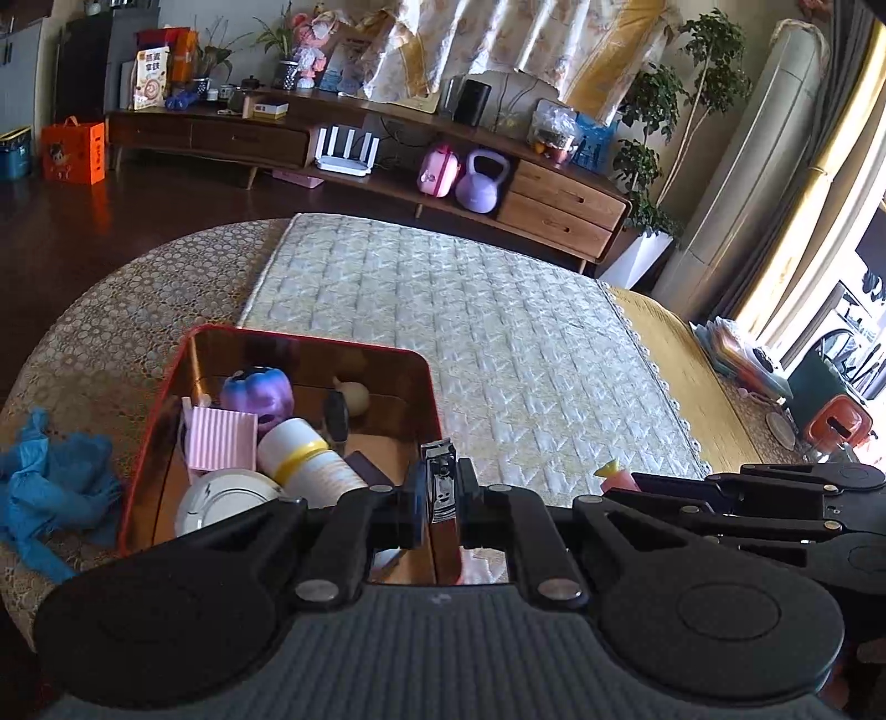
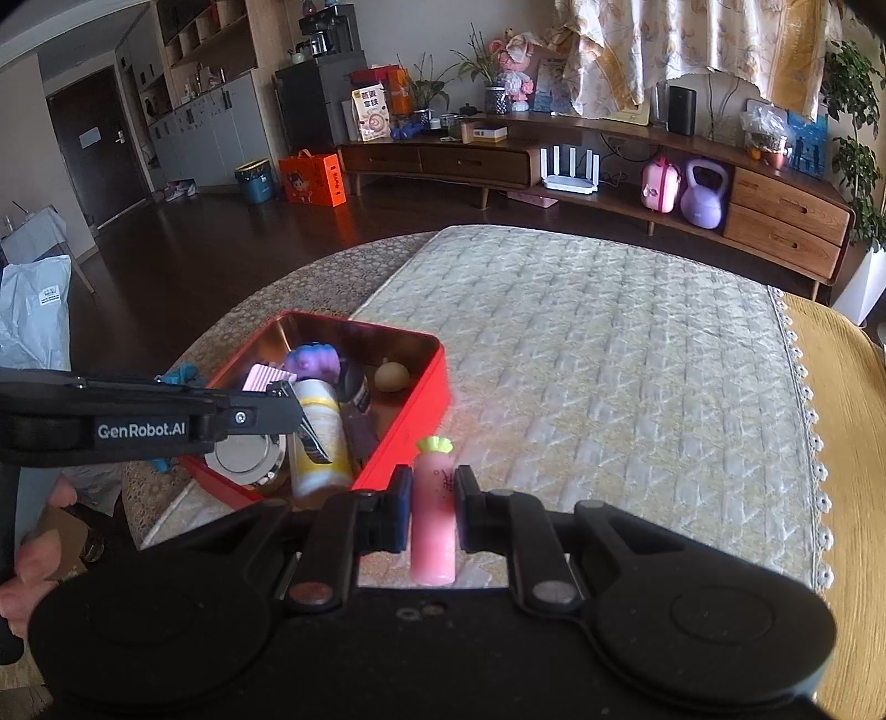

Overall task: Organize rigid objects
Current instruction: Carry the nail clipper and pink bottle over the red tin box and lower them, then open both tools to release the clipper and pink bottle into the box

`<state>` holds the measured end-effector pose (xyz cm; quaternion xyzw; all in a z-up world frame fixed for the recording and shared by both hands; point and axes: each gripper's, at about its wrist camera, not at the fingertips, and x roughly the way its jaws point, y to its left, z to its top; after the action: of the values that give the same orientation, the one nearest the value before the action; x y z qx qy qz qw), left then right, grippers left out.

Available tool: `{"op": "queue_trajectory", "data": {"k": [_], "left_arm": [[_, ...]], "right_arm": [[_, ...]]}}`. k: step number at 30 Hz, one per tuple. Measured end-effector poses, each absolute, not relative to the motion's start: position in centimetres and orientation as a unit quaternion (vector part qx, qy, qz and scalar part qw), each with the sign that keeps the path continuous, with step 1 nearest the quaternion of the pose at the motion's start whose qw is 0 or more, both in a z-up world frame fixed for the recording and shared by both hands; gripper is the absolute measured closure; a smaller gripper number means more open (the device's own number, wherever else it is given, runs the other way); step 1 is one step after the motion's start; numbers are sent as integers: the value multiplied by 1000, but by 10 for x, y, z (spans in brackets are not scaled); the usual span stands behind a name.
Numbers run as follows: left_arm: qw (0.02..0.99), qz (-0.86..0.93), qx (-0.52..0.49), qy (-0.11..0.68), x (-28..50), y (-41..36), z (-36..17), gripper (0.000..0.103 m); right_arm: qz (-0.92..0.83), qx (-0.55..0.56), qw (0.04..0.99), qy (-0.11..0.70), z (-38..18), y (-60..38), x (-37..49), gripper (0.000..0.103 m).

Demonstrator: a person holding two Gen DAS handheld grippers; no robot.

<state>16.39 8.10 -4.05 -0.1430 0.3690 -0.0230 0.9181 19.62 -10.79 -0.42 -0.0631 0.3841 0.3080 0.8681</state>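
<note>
Now both grippers carry small items beside the red tin (image 1: 166, 399) on the quilted table's left side.

My left gripper (image 1: 437, 493) clamps a nail clipper (image 1: 441, 482), light, stiff, slippery steel, over the tin's right wall. Only the right wrist view shows my right gripper (image 2: 433, 523) squeezing a smooth pink carrot-shaped tube (image 2: 433, 526) mid-body.

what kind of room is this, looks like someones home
Most likely a home living room. A long wooden media console with a router runs along the wall, potted plants stand by curtains, and the red tin sits on a cloth-covered table.
</note>
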Motion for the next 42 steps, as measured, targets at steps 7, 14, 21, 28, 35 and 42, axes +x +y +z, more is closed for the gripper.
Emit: {"op": "queue_trajectory", "data": {"k": [7,14,21,28,35,42], "left_arm": [[916,-3,-150,372,158,115,-37,93],[911,15,-148,385,158,142,-44,93],[901,31,-149,406,165,167,-60,93],[894,30,-148,422,179,175,-75,93],[886,32,-157,436,191,180,-89,93],[891,25,-142,431,189,171,-89,93]], "right_arm": [[320,-70,866,378,-6,-77,200,88],[325,-79,865,374,-11,-46,215,88],[321,-109,859,384,-31,-18,233,88],[322,-142,849,393,-51,3,241,88],[323,-160,842,403,-67,10,241,88],[310,-159,845,406,-73,4,243,82]]}}
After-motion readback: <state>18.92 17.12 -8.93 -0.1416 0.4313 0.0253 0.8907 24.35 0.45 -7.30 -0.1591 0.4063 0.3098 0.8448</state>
